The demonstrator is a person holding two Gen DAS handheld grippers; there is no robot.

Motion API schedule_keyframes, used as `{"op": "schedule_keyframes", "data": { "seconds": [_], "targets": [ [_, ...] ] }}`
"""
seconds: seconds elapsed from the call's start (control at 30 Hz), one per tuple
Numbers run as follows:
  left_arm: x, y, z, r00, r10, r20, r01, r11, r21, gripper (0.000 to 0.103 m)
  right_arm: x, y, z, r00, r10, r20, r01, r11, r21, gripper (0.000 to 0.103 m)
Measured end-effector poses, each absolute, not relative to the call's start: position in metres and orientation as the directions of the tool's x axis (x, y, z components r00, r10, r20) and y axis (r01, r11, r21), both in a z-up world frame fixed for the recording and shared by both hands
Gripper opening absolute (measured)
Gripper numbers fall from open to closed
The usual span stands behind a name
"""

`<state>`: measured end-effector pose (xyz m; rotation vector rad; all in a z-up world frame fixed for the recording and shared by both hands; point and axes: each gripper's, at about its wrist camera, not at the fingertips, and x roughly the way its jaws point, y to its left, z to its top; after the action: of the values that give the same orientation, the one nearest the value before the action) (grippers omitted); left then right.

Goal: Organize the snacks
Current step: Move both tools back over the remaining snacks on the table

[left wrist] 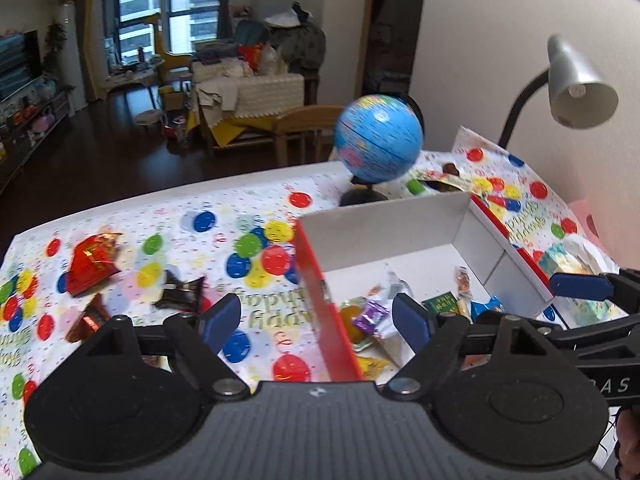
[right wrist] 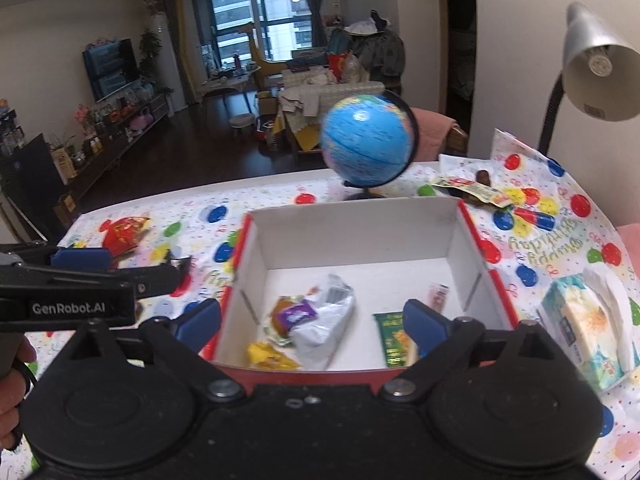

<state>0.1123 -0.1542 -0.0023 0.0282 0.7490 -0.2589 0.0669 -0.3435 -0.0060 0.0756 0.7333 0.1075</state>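
Snacks (right wrist: 308, 320) lie in the red-sided box (right wrist: 468, 236) on the balloon tablecloth (left wrist: 240, 216). From the left gripper (left wrist: 316, 322) we see a loose red packet (left wrist: 90, 264) and a dark wrapper (left wrist: 182, 290); from the right gripper (right wrist: 312, 322), a tissue pack (right wrist: 584, 328). Both tongs gape empty. "GenRobot.AI" reads clearly; the green packet's (right wrist: 390, 338) print seems illegible.

Both wrist cameras look steeply down, close over the red-walled box (left wrist: 320, 280) (right wrist: 486, 276), sharing the globe (left wrist: 378, 138) (right wrist: 366, 140) behind.
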Motion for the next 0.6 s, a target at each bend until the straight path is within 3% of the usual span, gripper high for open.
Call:
{"op": "schedule_keyframes", "data": {
  "seconds": [0.6],
  "targets": [
    [0.086,-0.029,-0.013,0.735,-0.145,-0.663,0.043,0.985,-0.167,0.083,0.074,-0.223,-0.002,0.695,0.259,-0.67,-0.263,0.96,0.098,0.099]
  ]
}}
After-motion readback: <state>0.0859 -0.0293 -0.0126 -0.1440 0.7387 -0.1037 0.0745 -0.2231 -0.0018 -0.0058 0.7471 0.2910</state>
